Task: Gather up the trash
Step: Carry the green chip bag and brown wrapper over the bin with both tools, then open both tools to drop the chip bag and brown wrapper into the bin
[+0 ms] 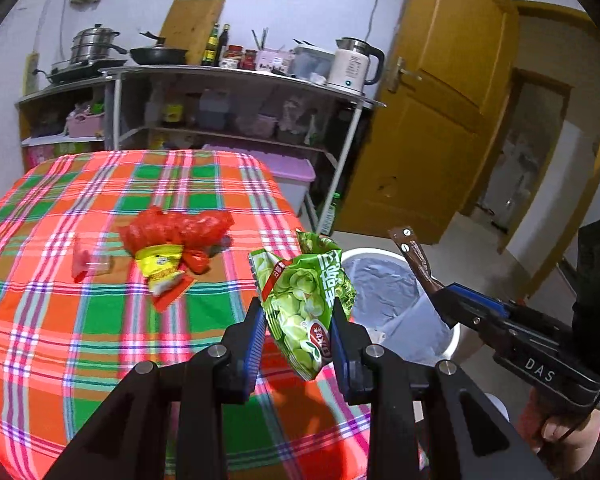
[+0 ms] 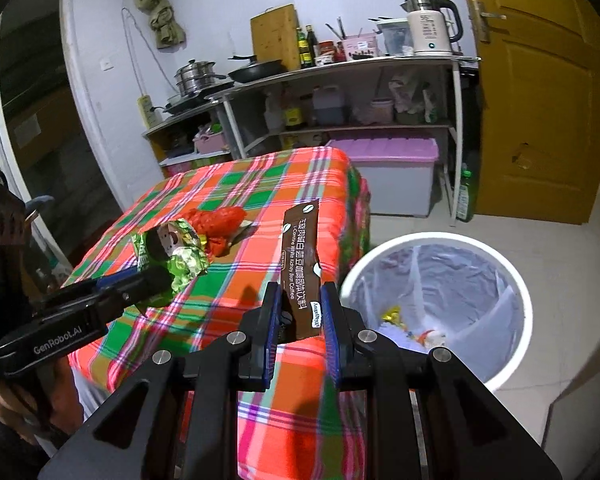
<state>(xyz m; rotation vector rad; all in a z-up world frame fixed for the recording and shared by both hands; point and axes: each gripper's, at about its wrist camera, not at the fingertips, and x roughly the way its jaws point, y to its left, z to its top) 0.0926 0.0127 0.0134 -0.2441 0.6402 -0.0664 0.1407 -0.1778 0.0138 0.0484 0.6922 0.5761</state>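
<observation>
A: Why are both hands up in the air over the edge of the table point(image 1: 40, 208)?

B: Looks like each is carrying rubbish toward the bin point(image 2: 516, 280), which stands on the floor just beside the table corner. It has a clear liner, and a few scraps already lie at the bottom

A: What has each one got?

B: The left claw point(image 1: 298, 320) is closed down on a green snack bag point(image 1: 304, 304); the bag stands up between the blue pads and hangs out below them. The right claw point(image 2: 300, 312) is pinched on the lower end of a brown coffee sachet point(image 2: 300, 264), which sticks up straight

A: And where's the bin from each?

B: Just to the right of the right claw and below it; from the left view it sits beyond the green bag, between the two claws. Neither piece is over the opening yet, I'd say

A: Anything left behind?

B: A red plastic bag point(image 1: 176, 228) with a yellow wrapper point(image 1: 160, 264) and a small clear wrapper point(image 1: 88, 264), well apart from both claws
</observation>
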